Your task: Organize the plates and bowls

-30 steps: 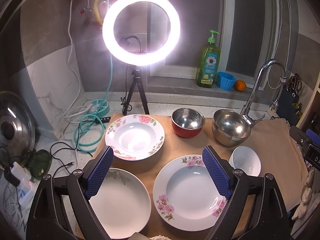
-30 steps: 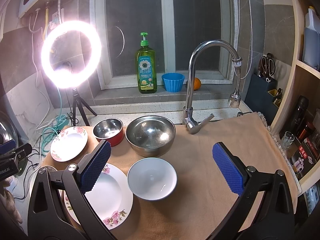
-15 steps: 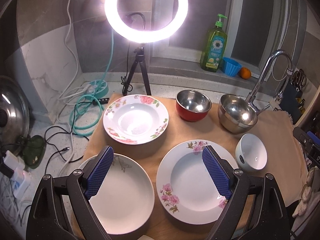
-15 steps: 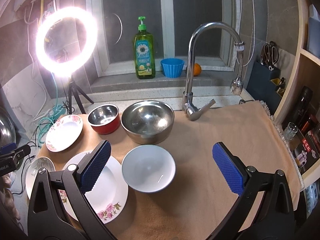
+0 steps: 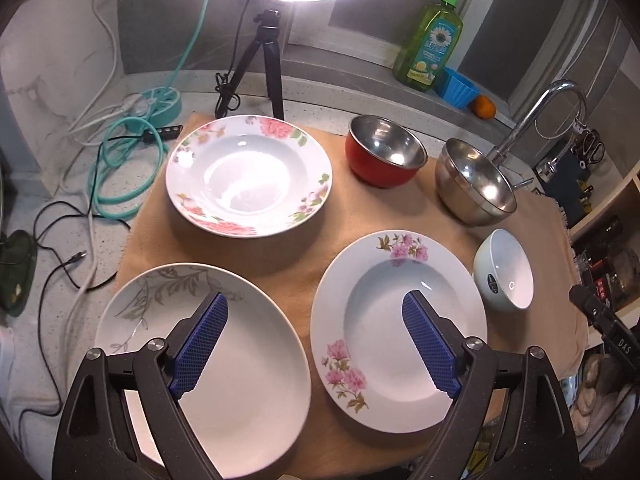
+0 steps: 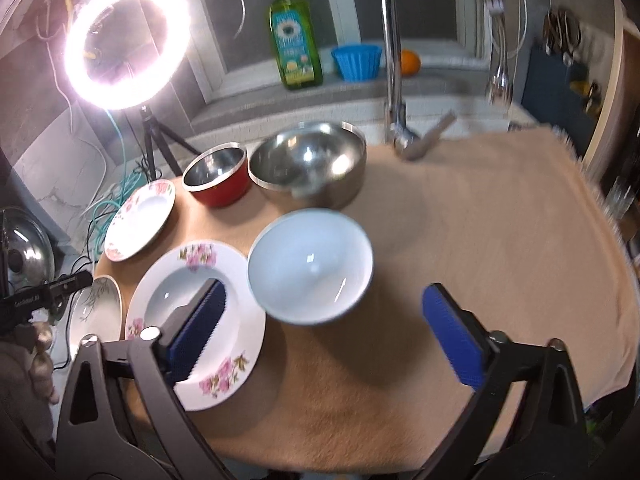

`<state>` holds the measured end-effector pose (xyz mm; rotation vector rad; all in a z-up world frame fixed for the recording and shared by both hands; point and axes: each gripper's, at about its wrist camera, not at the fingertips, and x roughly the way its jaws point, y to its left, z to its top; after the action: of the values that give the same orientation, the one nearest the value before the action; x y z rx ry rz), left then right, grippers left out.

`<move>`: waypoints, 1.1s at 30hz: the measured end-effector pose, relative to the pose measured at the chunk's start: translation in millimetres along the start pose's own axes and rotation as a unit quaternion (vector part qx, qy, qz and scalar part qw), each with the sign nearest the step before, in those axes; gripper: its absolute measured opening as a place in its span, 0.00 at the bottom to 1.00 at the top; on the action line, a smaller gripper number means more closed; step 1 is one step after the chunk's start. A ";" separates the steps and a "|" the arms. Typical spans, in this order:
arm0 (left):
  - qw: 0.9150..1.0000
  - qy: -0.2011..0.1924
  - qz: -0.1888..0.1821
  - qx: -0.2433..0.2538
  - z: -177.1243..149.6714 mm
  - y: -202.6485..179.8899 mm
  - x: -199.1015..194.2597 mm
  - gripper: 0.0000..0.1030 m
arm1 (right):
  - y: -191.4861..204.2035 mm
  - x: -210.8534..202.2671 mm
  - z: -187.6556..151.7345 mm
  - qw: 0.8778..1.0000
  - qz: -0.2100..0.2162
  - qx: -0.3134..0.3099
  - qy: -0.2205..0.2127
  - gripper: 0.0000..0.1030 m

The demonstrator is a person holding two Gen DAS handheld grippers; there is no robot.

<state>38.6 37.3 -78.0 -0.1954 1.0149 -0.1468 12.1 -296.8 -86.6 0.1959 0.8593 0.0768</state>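
Now both claws hang wide and empty, jaws just easing inward a touch. Left gripper [image 5: 316, 344] straddles the gap between the leaf-print plate [image 5: 240, 380] and pink-flowered plate [image 5: 384, 328], touching neither. Right gripper [image 6: 324, 340] hovers with the white bowl [image 6: 310, 264] just ahead between its fingers, untouched.

Both cameras look steeply down along their own blue pads, close over the tan mat [image 5: 304, 248] on the counter. The left faces the plates, the right faces further right; both share the pink-flowered plate [image 5: 400, 332] [image 6: 200, 320] and white bowl [image 5: 506, 276] [image 6: 312, 268].
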 end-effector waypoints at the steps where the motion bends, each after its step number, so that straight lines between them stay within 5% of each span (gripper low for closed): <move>1: 1.000 0.004 0.005 0.006 0.9 0.0 3.1 0.79 | -1.4 3.3 -2.8 1.000 0.004 0.004 0.008 0.90; 5: 0.999 0.020 0.021 0.024 3.5 1.3 17.2 0.54 | -4.4 21.4 -16.0 0.998 0.042 0.026 0.049 0.80; 13: 0.998 0.048 0.005 0.041 10.1 -1.6 40.5 0.47 | 5.2 51.8 -33.7 0.987 0.100 0.046 0.115 0.56; 17: 0.997 0.066 -0.008 0.040 11.4 -2.7 52.0 0.35 | 7.8 64.3 -39.7 0.981 0.121 0.062 0.140 0.45; 33: 0.992 0.117 -0.037 0.025 13.4 1.5 78.1 0.15 | 14.0 87.6 -45.6 0.964 0.173 0.093 0.178 0.20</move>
<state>90.7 23.5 -136.1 -0.1730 1.2373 -0.2673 34.7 -263.9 -178.0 0.5200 1.1841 0.3671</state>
